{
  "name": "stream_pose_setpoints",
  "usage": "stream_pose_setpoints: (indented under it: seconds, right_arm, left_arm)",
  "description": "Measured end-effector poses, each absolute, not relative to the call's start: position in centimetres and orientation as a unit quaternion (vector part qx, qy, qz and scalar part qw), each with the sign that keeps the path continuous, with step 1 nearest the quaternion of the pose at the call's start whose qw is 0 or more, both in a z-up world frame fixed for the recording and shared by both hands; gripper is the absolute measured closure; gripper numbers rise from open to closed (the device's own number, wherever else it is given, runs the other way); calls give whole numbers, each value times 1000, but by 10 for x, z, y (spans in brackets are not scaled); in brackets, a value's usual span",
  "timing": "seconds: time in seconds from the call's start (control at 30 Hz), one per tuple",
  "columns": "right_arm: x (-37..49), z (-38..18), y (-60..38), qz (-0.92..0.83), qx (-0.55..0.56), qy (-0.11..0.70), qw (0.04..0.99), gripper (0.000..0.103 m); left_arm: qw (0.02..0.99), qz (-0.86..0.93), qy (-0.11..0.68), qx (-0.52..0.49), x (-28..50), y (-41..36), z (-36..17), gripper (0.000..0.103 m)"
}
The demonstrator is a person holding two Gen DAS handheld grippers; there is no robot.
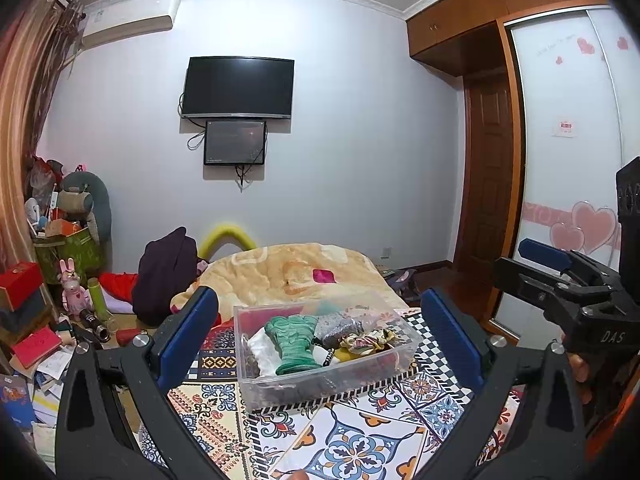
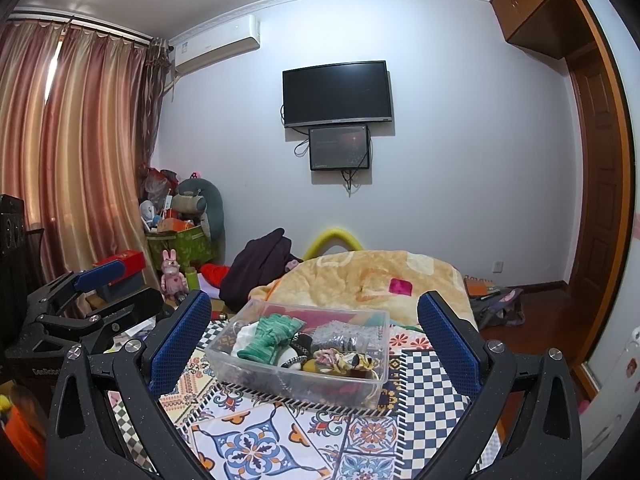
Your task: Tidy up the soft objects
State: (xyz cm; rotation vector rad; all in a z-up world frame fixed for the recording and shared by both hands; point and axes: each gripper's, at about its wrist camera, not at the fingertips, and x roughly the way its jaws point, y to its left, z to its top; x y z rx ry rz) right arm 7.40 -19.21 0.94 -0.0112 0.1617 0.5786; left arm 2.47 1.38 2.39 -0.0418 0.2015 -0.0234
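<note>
Both claws gape wide, empty. The bin [image 1: 320,354] lies at twelve o'clock of the left claw [image 1: 320,336] and right claw [image 2: 316,344], about equally near; glove [image 1: 294,340] upright.

"DAS" in pale letters on the right tongs' [image 1: 568,280] black body.

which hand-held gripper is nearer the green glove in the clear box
Neither clearly. The left hand-held gripper and right hand-held gripper both hover open, short of the green glove, about equally far.
</note>
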Motion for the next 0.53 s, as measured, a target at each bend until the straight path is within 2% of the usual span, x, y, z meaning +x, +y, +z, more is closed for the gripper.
stream_pose_setpoints:
  seconds: [0.53]
  right_arm:
    - [74,8,-192,286,-10,84,954,0]
  left_arm:
    - [993,-29,111,-25,26,14,25,0]
